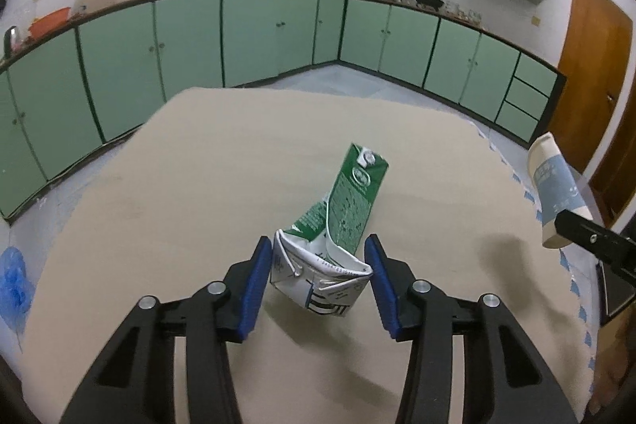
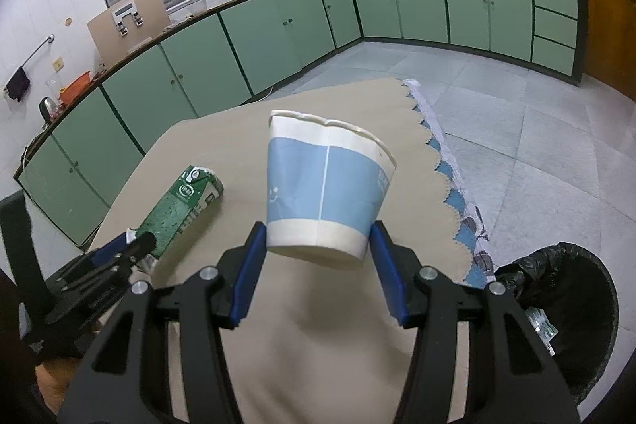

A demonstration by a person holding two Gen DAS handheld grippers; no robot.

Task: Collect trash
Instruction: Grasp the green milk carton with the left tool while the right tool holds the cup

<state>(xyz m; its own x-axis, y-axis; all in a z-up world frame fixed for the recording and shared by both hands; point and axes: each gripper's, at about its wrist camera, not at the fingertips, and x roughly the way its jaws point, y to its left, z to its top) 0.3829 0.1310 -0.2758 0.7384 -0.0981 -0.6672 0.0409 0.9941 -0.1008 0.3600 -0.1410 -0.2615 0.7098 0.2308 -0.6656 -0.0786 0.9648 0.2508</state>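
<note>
A crushed green and white milk carton [image 1: 342, 225] lies on the beige table [image 1: 179, 185]. My left gripper [image 1: 320, 261] has its blue pads on either side of the carton's torn white base, touching or nearly touching it. The carton also shows in the right wrist view [image 2: 179, 205], with the left gripper [image 2: 135, 245] at its near end. My right gripper [image 2: 318, 245] is shut on the base of a blue and white paper cup [image 2: 326, 185] and holds it above the table. The cup also shows at the right of the left wrist view [image 1: 556, 185].
A bin lined with a black bag [image 2: 568, 312] stands on the floor right of the table, with some trash inside. A blue patterned cloth edge [image 2: 457, 193] hangs along the table's right side. Green cabinets [image 1: 238, 34] line the walls. A blue bag [image 1: 14, 285] lies at left.
</note>
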